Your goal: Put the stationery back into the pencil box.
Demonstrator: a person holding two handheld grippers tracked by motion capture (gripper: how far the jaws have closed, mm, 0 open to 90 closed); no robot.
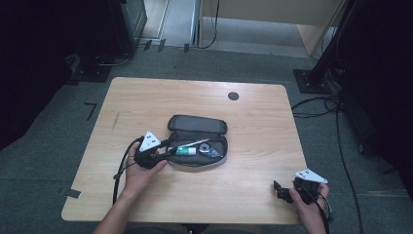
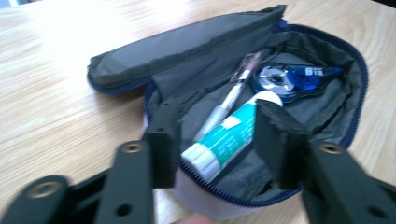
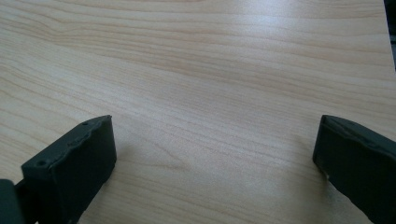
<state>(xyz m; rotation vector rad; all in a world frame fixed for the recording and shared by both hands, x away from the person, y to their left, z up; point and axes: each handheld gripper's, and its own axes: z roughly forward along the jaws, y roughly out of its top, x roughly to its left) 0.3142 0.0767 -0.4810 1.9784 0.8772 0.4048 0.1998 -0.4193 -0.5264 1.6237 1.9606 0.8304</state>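
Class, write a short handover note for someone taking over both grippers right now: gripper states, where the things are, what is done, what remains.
Left gripper: open, jaws either side of the glue stick in the open pencil case, not yet closed.
Right gripper: open, idle above bare table near its right front corner.
In the case: pen, correction tape.
Done: case unzipped. Left: probably grip the glue stick.

A dark grey fabric pencil case with a blue zip [image 2: 299,70] lies unzipped at the middle of the table, lid folded back; inside lie a white-and-teal glue stick [image 2: 229,137], a slim silver pen [image 2: 229,100] just beside it, and a blue correction-tape dispenser [image 2: 292,80] at the far end.
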